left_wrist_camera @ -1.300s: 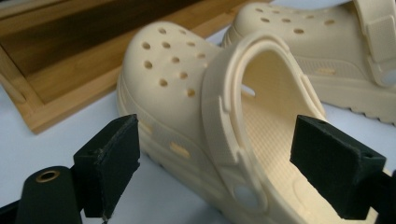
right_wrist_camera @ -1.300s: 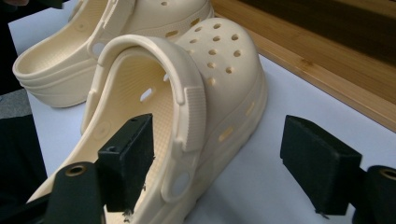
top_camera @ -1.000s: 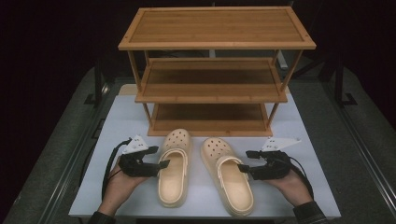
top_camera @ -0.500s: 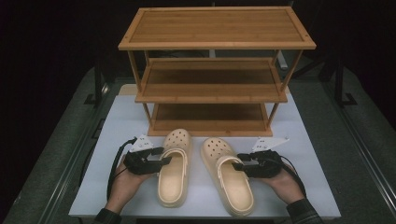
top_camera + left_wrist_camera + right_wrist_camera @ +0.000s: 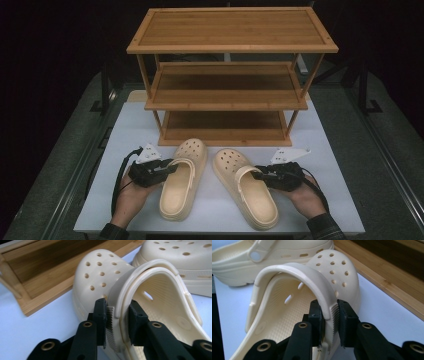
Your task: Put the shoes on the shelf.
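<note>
Two cream clogs lie side by side on the white table in front of a wooden rack, toes toward it. My left gripper (image 5: 172,165) reaches in from the left to the left clog (image 5: 182,192). Its jaws have just been closing, and in the left gripper view the left gripper (image 5: 117,315) pinches that clog's (image 5: 100,272) side wall and strap end. My right gripper (image 5: 256,175) comes in from the right to the right clog (image 5: 250,197). Its jaws have also just been closing. The right gripper (image 5: 329,312) clamps that clog's (image 5: 337,267) wall and ribbed strap end.
A three-tier bamboo shoe rack (image 5: 230,85) stands at the back of the white table (image 5: 330,200), its bottom shelf (image 5: 225,127) just beyond the clogs' toes. Dark floor lies around the table on both sides.
Both hands have moved slightly inward toward the clogs. The jaws of both grippers have closed onto the clogs' outer side walls. The clogs have stayed where they were.
</note>
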